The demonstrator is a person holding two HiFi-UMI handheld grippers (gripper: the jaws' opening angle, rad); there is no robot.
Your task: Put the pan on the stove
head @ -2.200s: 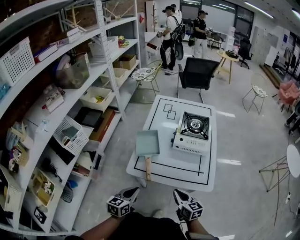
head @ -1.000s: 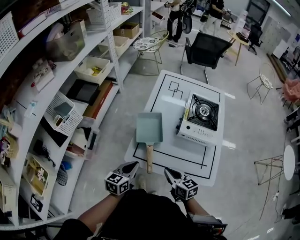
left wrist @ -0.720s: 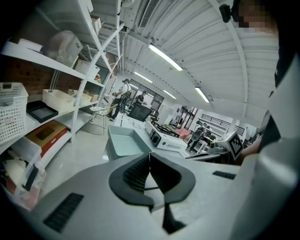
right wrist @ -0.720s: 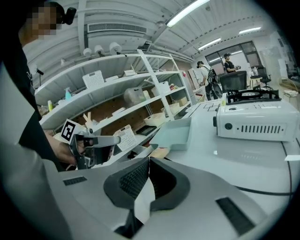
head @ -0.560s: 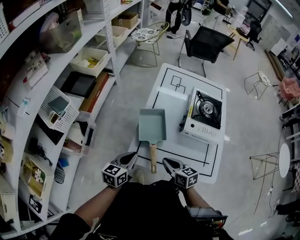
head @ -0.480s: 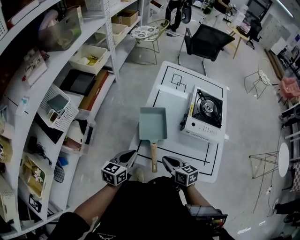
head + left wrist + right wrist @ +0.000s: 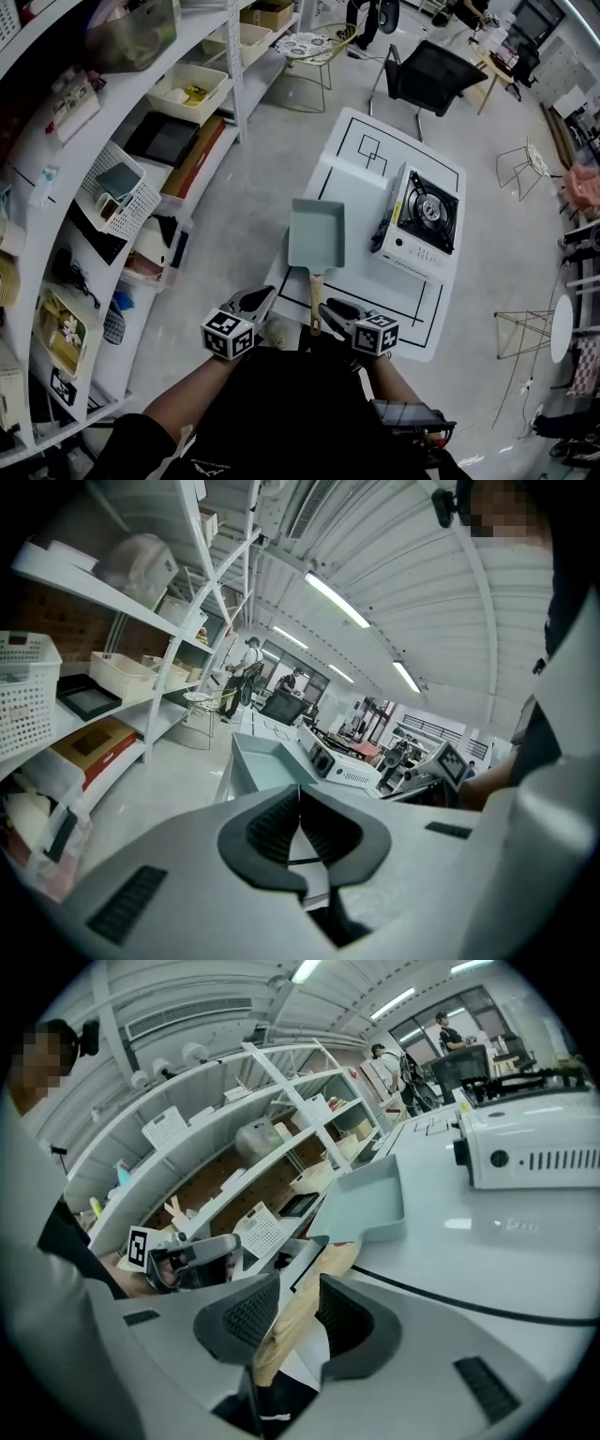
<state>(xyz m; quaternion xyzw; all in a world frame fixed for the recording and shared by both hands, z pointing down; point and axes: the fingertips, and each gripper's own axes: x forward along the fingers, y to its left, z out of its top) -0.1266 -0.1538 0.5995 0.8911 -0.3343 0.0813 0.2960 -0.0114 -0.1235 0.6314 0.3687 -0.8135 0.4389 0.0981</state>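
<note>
Teal pan [image 7: 316,234]; wooden handle [image 7: 316,292] points nearward, between right gripper [image 7: 325,308] jaws, just opening; left gripper [image 7: 265,294] pressed together

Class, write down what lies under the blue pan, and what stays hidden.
The pan rests on the white table. The tabletop directly beneath it is covered, so nothing there can be checked.

I see a white table [image 7: 361,183] marked with black lines. On it sits the stove [image 7: 427,223]; the pan [image 7: 316,234] lies just left of the stove, apart from it, handle toward me.
</note>
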